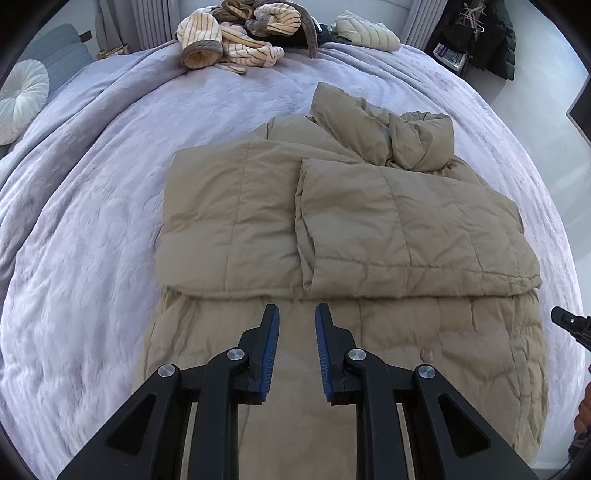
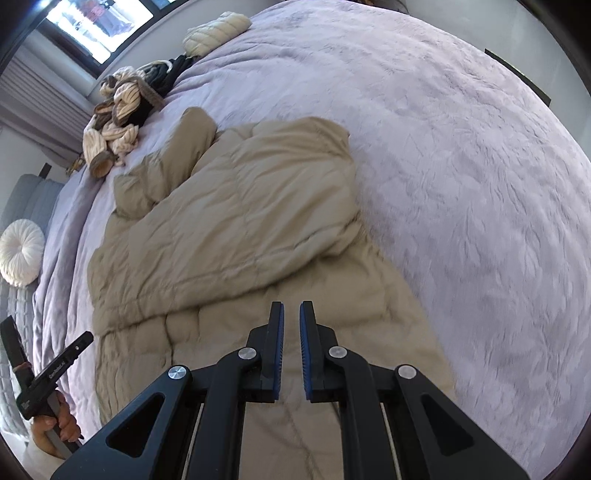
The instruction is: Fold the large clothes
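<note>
A tan quilted puffer coat (image 1: 343, 229) lies on the lavender bedspread (image 1: 92, 221), its sleeves and sides folded in over the body and the hood bunched at the far end. My left gripper (image 1: 297, 314) hovers over the coat's lower part, open and empty. In the right wrist view the same coat (image 2: 229, 229) lies across the middle, and my right gripper (image 2: 291, 310) hovers above its hem, jaws slightly apart with nothing between them. The tip of the right gripper also shows in the left wrist view (image 1: 570, 325); the left gripper shows in the right wrist view (image 2: 55, 373).
A pile of striped cream and grey clothes (image 1: 236, 33) and a pale quilted garment (image 1: 365, 31) lie at the far edge of the bed. A round white cushion (image 1: 20, 99) rests at the left. Dark clothes hang at the far right (image 1: 491, 37).
</note>
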